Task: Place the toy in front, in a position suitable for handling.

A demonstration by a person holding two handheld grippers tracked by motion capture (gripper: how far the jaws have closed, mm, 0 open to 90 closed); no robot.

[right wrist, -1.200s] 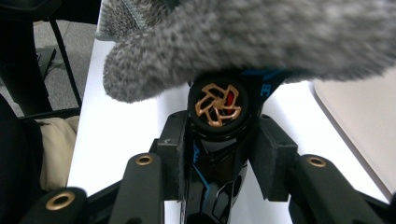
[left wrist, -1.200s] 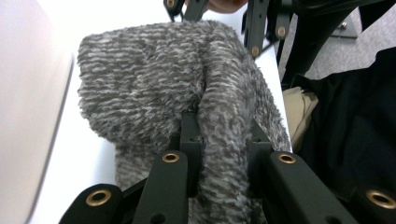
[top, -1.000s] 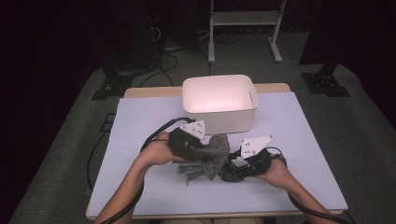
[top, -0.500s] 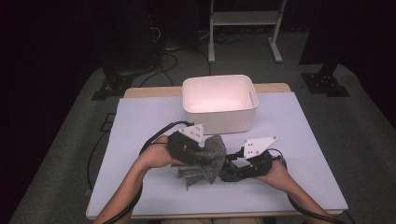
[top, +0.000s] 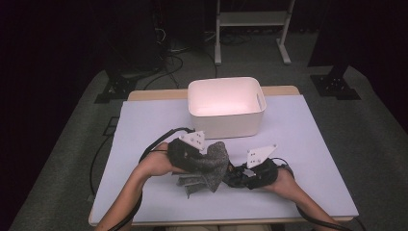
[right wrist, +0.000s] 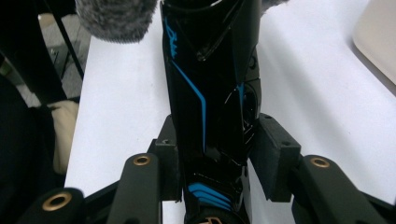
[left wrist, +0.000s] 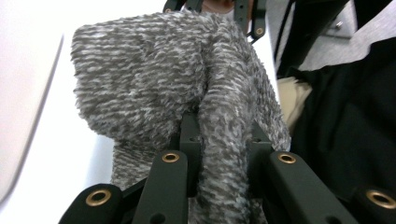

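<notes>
A grey fuzzy cloth hangs bunched over the table's front middle, with my left gripper shut on it. In the left gripper view the cloth fills the space ahead, and a fold of it is pinched between the jaws of the left gripper. My right gripper is shut on a glossy black device with blue lines. The device's far end reaches under the cloth's edge. Seen from above, the right gripper points left, close against the cloth.
A white empty bin stands behind the grippers at the middle of the pale table; its corner shows in the right gripper view. A person's forearms come in from the table's front edge. Dark stands and cables lie on the floor beyond.
The right hand has sunk slightly toward the table with the black device. The left hand and the cloth have stayed about where they were.
</notes>
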